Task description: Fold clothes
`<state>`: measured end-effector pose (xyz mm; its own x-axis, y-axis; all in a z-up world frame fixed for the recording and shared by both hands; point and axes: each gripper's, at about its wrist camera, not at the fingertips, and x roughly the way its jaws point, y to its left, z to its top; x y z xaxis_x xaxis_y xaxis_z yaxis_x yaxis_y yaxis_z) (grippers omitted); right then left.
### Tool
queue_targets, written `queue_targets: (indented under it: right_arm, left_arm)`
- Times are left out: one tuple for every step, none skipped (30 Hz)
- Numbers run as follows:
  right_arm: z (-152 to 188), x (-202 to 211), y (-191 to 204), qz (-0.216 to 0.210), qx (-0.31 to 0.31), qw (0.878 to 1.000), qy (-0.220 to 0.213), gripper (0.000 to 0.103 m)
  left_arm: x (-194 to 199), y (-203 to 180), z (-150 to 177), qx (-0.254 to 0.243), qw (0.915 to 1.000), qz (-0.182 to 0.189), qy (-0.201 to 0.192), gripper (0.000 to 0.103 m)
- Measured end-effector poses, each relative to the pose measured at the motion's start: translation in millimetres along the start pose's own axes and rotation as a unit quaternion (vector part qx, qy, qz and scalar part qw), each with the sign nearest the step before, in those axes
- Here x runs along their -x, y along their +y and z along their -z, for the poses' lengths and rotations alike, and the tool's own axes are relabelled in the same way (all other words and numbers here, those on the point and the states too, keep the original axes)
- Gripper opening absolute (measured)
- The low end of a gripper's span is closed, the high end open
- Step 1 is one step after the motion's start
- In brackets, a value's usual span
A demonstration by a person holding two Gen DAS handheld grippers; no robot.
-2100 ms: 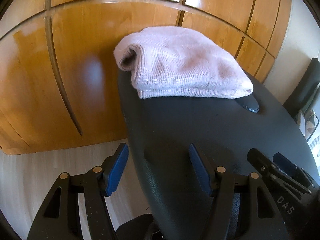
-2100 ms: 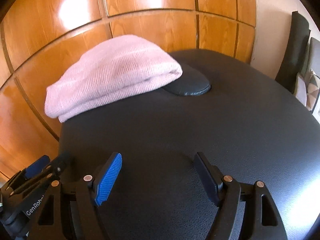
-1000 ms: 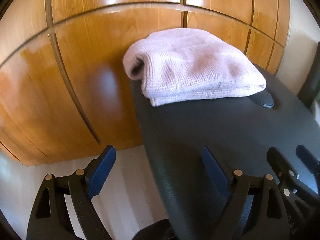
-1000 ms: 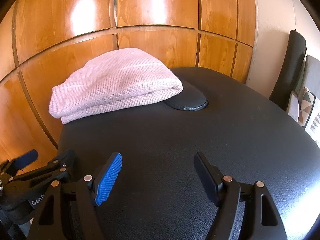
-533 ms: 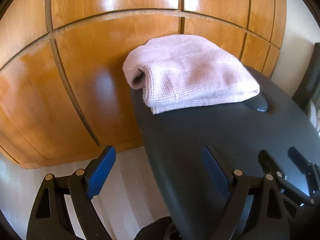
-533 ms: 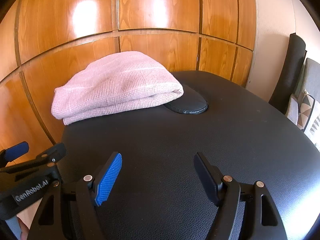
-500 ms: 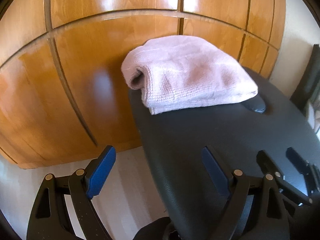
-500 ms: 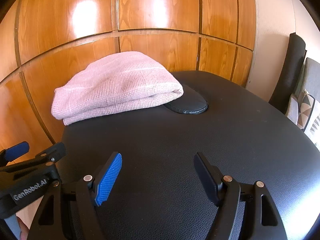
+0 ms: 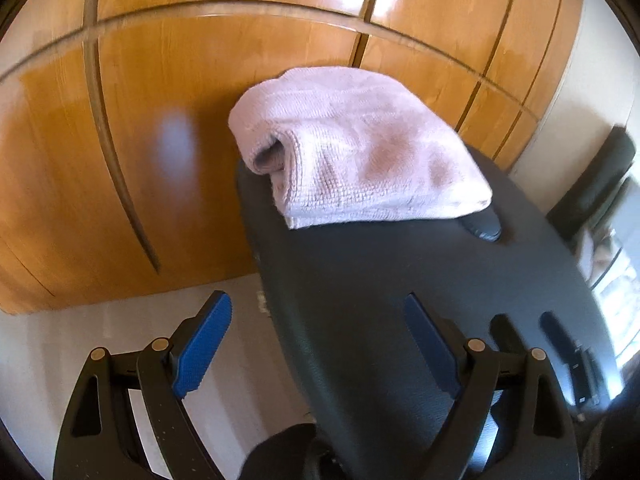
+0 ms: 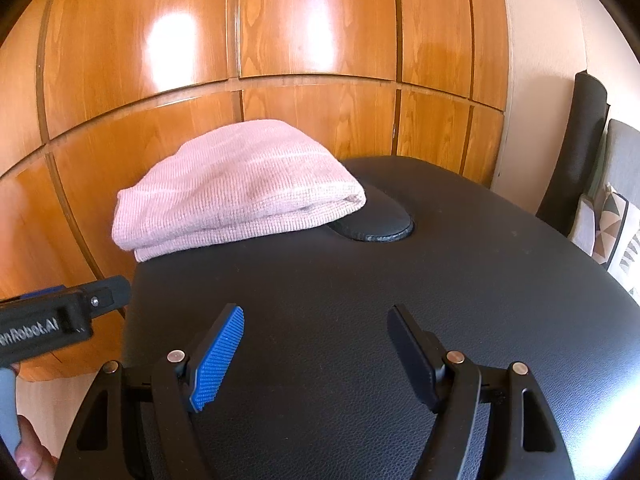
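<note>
Waffle-knit cloth garment (image 10: 240, 184), glossy wood panels (image 10: 312, 20)

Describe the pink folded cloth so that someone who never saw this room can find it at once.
Look at the black padded table that stands before the wooden panelled wall. At its far left corner lies the folded pink knit garment, partly covering a black oval pad. It is the only soft, pale thing on the dark surface.
</note>
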<state>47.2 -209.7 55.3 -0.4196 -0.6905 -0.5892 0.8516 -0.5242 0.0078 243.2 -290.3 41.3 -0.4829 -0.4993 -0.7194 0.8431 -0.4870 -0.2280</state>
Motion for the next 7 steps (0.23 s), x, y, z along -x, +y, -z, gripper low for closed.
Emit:
queue_targets:
  right_arm:
    - [0,0,-1,-0.001,-0.002,1.0,-0.001,0.076]
    - [0,1,-2,-0.002,-0.004,1.0,-0.001,0.076]
    - [0,1,-2,-0.002,-0.006,1.0,-0.001,0.076]
    - [0,1,-3,-0.003,-0.008,1.0,-0.001,0.076]
    - [0,1,-3,-0.003,-0.009,1.0,-0.001,0.076]
    - [0,0,-4,-0.004,-0.01,1.0,0.0,0.076]
    - [0,0,-4,-0.004,-0.011,1.0,0.0,0.076]
  left_arm:
    - [2,1,0,0.0,1.0,0.007,-0.006,0.09]
    - [4,1,1,-0.001,0.9998,0.011,-0.013,0.09]
    - [8,-1,2,-0.007,0.9996,-0.003,-0.028,0.09]
    - [12,-3,3,-0.012,0.9988,-0.018,-0.043,0.09]
    - [15,-5,4,-0.019,0.9977,-0.031,-0.057,0.09]
    - [18,-9,5,-0.03,0.9968,-0.038,-0.064,0.09]
    - [20,-13,5,-0.043,0.9953,-0.049,-0.072,0.09]
